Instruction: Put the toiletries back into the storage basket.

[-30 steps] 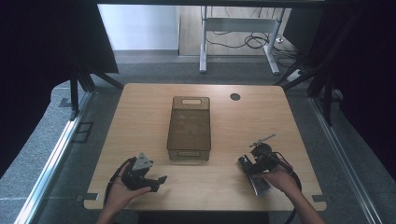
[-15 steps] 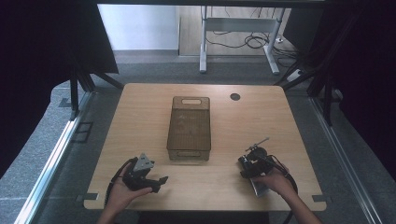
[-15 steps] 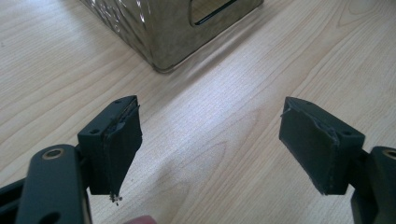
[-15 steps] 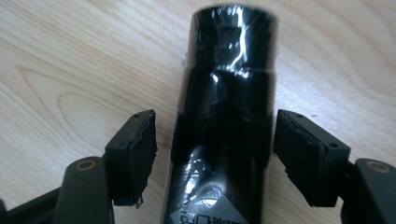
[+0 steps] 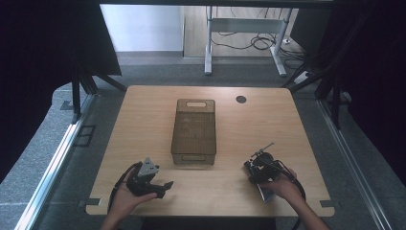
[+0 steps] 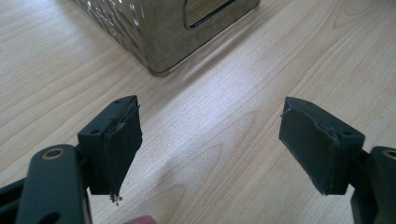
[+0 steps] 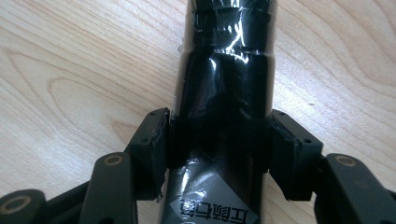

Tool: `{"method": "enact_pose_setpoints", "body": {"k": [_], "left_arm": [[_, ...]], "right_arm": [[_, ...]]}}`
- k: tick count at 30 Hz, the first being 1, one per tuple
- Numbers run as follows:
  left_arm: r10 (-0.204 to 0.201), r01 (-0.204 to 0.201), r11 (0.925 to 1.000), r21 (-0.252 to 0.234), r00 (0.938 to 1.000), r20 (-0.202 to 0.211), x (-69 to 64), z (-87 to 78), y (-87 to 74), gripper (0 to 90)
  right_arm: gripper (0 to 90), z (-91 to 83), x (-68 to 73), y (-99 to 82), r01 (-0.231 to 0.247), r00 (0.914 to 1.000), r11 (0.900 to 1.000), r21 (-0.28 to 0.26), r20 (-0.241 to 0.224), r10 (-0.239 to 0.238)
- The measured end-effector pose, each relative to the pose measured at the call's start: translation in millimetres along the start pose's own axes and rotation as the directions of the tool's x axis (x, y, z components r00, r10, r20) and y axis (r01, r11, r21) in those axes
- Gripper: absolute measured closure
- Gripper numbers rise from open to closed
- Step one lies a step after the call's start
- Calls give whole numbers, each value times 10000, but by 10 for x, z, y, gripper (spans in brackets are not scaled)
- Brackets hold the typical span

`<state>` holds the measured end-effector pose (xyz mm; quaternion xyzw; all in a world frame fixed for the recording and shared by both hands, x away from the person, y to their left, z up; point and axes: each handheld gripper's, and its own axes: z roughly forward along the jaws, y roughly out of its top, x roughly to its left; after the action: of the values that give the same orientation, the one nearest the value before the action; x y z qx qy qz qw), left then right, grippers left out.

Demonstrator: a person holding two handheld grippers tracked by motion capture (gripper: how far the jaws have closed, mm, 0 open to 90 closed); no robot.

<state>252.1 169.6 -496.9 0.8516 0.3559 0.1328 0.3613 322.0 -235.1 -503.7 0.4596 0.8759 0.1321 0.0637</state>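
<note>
The right claw is closing in on a glossy black, film-wrapped cylindrical package that is lying flat on the light wooden table. Its jaws have just been narrowing, and in the right gripper view both pads are pressing against the package's sides, so it is grasping the thing. A grey label with printed characters is showing near the claw's base. From the high view the package itself is hard to make out under the hand; it seems to be sitting at about five o'clock on the table, near the front edge, where the right claw is resting.

The left claw is standing released, jaws wide apart with bare wood between them. It is sitting at about seven o'clock on the table, pointing toward a translucent brownish plastic crate with handle cut-outs, which is lying at the table's centre, well apart from the package.
</note>
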Motion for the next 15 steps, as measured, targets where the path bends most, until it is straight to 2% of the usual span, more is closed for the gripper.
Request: {"method": "enact_pose_setpoints", "body": {"k": [5, 10, 12, 15], "left_arm": [[-6, 6, 10000, 0, 10000, 9, 3, -1, -1, 213], [-3, 3, 10000, -1, 10000, 11, 5, -3, -1, 213], [-12, 12, 10000, 15, 10000, 3, 7, -3, -2, 213], [-22, 22, 10000, 19, 10000, 9, 11, -3, -3, 214]], "right_arm": [[451, -1, 3, 30, -11, 10000, 9997, 234, 51, 10], [457, -5, -28, 53, -292, 9995, 9990, 348, -137, 297], [460, -11, -49, 69, -352, 9987, 9989, 303, -360, 362], [461, -75, -96, 110, -636, 9935, 9979, 91, -945, 642]]}}
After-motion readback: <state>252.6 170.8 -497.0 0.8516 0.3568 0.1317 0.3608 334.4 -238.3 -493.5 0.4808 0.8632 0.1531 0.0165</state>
